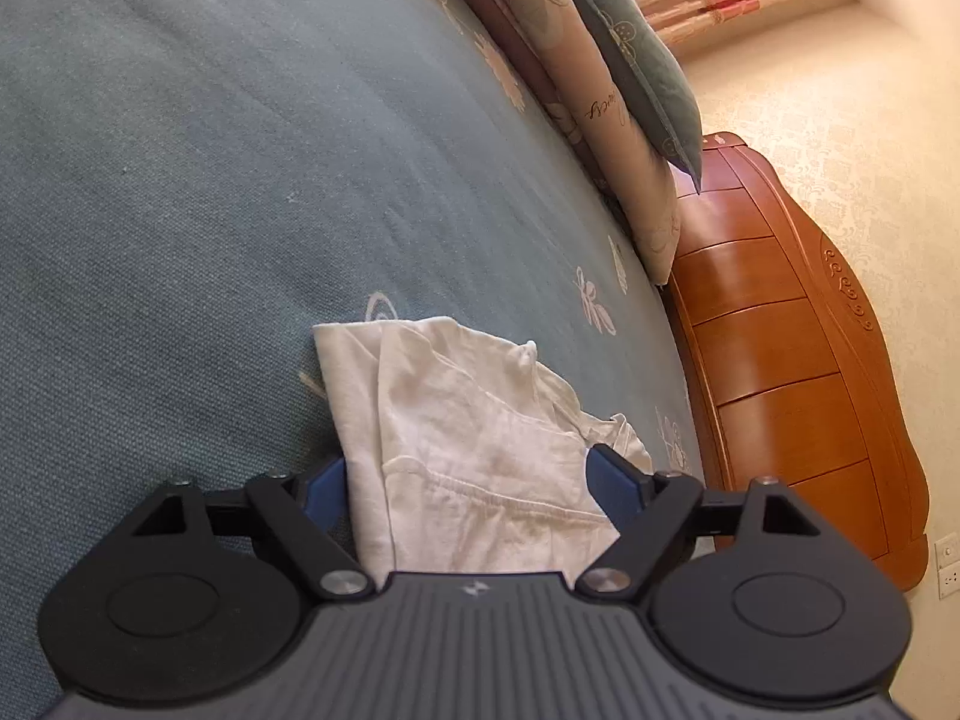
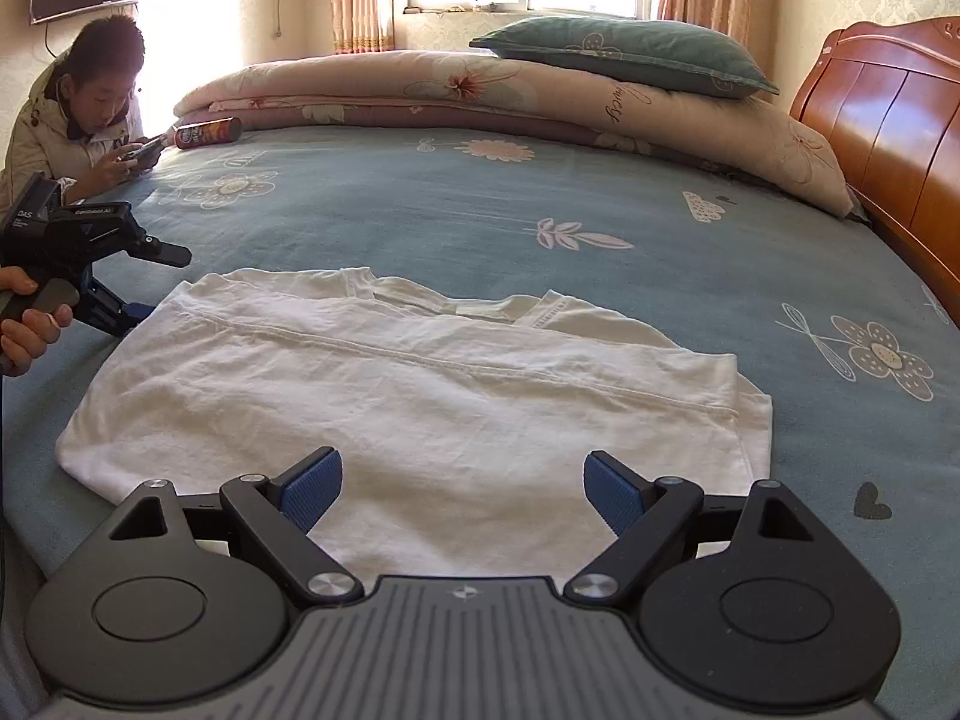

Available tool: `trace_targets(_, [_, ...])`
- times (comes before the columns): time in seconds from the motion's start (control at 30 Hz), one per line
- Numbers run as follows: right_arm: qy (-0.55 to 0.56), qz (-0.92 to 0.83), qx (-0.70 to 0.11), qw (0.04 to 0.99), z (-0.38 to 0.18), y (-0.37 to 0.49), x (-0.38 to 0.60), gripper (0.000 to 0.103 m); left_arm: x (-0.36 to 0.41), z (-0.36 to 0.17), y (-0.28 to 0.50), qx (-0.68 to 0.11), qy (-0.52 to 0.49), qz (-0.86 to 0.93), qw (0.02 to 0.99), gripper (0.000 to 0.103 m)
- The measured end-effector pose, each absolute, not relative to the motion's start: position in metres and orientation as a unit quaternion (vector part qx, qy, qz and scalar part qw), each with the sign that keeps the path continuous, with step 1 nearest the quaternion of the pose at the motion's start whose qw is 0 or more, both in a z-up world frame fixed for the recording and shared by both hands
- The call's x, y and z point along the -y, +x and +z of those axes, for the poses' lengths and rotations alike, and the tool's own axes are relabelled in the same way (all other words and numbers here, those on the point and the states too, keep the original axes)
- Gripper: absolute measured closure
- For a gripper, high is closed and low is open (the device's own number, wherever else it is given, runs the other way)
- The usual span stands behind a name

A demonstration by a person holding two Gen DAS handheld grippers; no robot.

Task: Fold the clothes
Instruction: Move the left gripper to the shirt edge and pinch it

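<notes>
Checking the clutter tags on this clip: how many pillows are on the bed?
1. A green pillow lies on top of the folded floral quilt along the far edge of the bed, near the wooden headboard. Others could be hidden behind the quilt.

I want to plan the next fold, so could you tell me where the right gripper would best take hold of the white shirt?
Probably the right-hand edge of the white shirt, near its doubled corner, coming in low from the right. That edge lies flat and free on the bed sheet, with layers stacked, so one pinch could catch both. The right gripper hovers open over the near hem; the left gripper is at the opposite edge.
</notes>
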State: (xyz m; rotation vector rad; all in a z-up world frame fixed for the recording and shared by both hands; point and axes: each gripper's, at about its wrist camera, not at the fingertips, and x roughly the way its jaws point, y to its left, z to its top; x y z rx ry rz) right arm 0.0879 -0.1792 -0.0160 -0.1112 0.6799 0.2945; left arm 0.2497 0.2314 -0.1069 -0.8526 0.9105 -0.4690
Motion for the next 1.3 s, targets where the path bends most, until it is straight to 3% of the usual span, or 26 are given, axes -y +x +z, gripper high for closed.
trace_targets(0.3, [-0.119, 0.211, -0.314, 0.918, -0.01, 0.085, 0.125, 0.012, -0.236, -0.115, 0.226, -0.384, -0.361, -0.292, 0.798, 0.021])
trace_targets(0.6, [-0.142, 0.242, -0.307, 0.909, -0.012, 0.082, 0.097, 0.012, -0.225, -0.106, 0.247, -0.411, -0.325, -0.289, 0.801, 0.022])
trace_targets(0.93, [-0.151, 0.247, -0.319, 0.903, -0.018, 0.086, 0.083, 0.012, -0.234, -0.112, 0.242, -0.428, -0.317, -0.233, 0.814, 0.078])
trace_targets(1.0, [-0.159, 0.254, -0.316, 0.9, -0.018, 0.086, 0.075, 0.012, -0.236, -0.114, 0.242, -0.432, -0.317, -0.224, 0.814, 0.085])
trace_targets(1.3, [-0.198, 0.271, -0.308, 0.89, -0.023, 0.08, 0.051, 0.012, -0.228, -0.107, 0.237, -0.435, -0.287, -0.205, 0.828, 0.089])
